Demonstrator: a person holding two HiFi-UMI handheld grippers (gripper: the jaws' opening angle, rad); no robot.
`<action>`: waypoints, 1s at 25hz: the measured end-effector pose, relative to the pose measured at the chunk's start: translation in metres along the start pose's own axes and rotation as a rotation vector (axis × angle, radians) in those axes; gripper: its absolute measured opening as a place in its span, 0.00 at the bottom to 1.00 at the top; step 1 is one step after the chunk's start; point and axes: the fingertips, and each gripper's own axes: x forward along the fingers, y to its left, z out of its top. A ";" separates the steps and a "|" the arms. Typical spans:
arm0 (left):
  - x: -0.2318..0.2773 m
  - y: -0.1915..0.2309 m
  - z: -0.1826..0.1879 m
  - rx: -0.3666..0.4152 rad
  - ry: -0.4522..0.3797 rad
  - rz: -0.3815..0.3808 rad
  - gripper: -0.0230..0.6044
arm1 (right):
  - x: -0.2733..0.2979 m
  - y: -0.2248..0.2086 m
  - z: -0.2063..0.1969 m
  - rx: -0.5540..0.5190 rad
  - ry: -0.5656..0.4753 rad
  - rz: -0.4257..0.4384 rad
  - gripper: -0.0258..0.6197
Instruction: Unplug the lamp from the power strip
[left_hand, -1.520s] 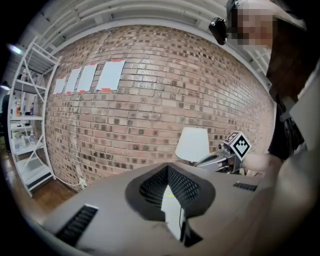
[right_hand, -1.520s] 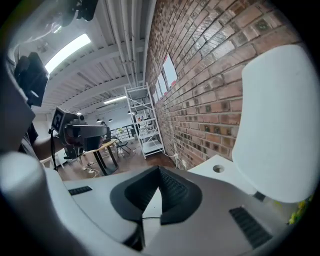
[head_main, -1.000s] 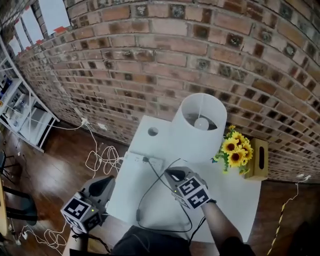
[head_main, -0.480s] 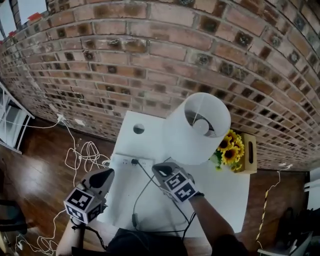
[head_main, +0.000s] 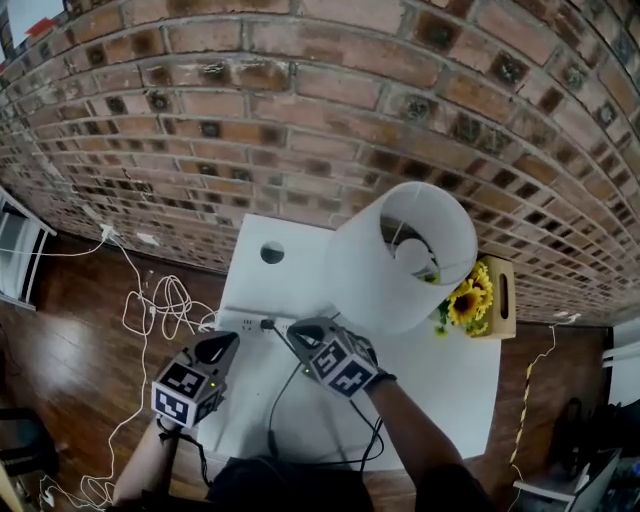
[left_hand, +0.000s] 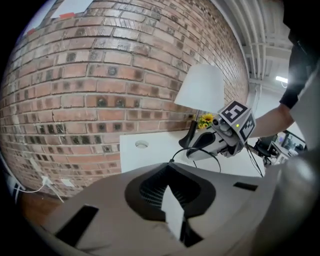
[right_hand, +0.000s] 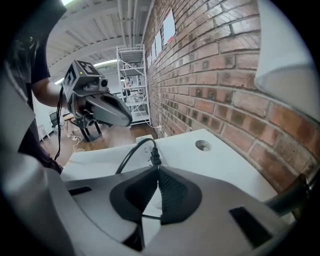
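1. Not unplugged yet by the look of it: black plug (head_main: 267, 324) seated in the white power strip (head_main: 240, 322), over by the left edge of the table (head_main: 440, 370), well apart from the lamp (head_main: 400, 255) itself.
2. Tips of the right gripper (head_main: 298, 330) together, only just easing apart a hair, nothing pinched. Same story for the left gripper (head_main: 227, 343): closed and empty.
3. Key bit: plug dead ahead of the right gripper, just beyond its tips, not touching as far as can be made out. Clearly the nearer hand for the pull.
4. Tips of the left gripper just beside the strip's left end, at the table edge. Handy for pinning the strip down, probably.
5. Strip's long axis running left to right in the head view, from one gripper across toward the other.
6. Plug apparently standing up out of the strip's top face: long axis roughly upright, prongs down, cord (head_main: 271, 415) leaving the top and arcing back toward the person. Guessing a straight-up pull, jaws opened first and closed across the plug body, not the cord.
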 end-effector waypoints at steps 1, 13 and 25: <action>0.005 0.000 -0.003 0.005 0.010 -0.006 0.06 | 0.002 -0.001 0.001 0.005 0.001 0.007 0.06; 0.040 0.004 -0.026 0.004 0.087 -0.022 0.06 | 0.028 0.004 0.005 -0.052 0.029 0.075 0.35; 0.059 0.004 -0.045 0.054 0.168 -0.005 0.06 | 0.053 0.012 0.022 -0.138 0.032 0.095 0.26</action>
